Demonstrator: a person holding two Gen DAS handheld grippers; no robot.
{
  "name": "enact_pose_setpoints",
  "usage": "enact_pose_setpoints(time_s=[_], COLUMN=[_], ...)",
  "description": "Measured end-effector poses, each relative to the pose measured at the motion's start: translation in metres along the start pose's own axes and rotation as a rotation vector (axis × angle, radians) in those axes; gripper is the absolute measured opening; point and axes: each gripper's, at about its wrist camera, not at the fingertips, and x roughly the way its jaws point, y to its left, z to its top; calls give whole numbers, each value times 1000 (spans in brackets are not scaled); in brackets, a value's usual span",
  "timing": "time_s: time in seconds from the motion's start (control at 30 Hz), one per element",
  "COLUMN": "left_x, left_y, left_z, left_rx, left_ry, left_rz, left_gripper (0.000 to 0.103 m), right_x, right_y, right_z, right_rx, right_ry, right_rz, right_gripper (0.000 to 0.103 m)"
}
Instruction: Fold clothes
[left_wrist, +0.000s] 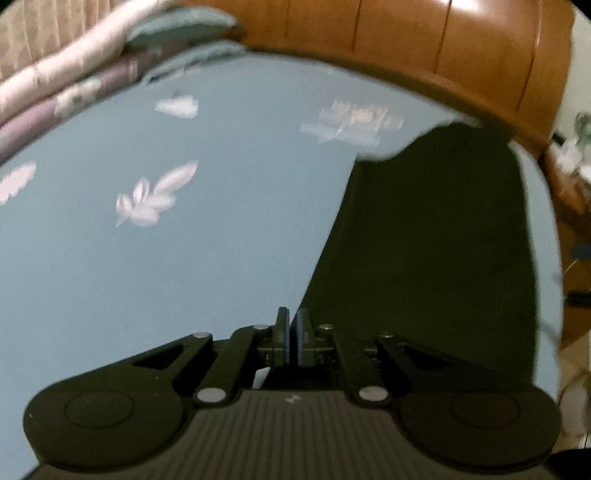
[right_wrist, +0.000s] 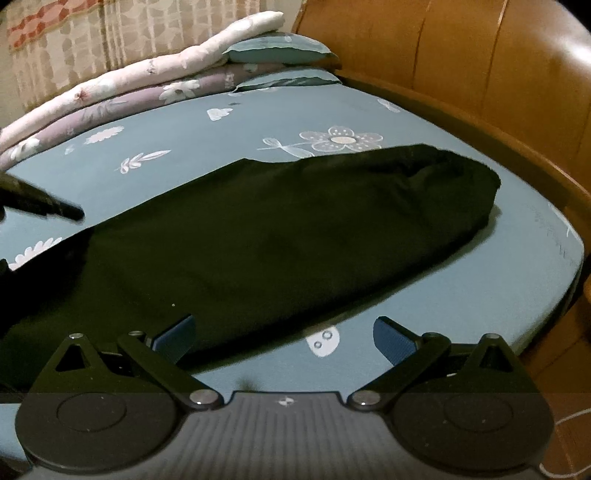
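A black garment lies stretched out on the blue flowered bed sheet. In the left wrist view it runs from the headboard down to my left gripper, whose jaws are shut on its near edge. In the right wrist view my right gripper stands open over the near edge of the garment. Its left pad is above the cloth, its right pad above bare sheet, and neither presses on anything. A dark blurred part of the left gripper shows at the far left, where the cloth rises.
Folded pink and purple quilts and two blue pillows are stacked along the far left of the bed. A curved wooden headboard rims the far and right side. A curtain hangs behind.
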Motion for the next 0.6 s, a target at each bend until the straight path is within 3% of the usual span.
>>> enact_pose_setpoints(time_s=[0.17,0.23,0.3,0.43,0.5,0.6], left_x=[31,51,63,67,64,64], left_y=[-36,-36,-29,-11,-20,-40], left_z=[0,-4,-7,2,12,25], left_rx=[64,35,-10,-140,-125,-85], left_ry=[42,73,54,38,28,2], left_rz=[-90,-71,-6,54,82,23], left_gripper=[8,8,11,5,4,7], right_x=[11,14,16,19,21,26], right_y=[2,2,0,-10,-17,-28], right_z=[4,4,3,0,0,3], right_rx=[-1,-4,-9,-9,5,27], right_ry=[3,5,9,19,20,12], right_rz=[29,39,44,44,48,62], right_gripper=[103,103,103,103,103,103])
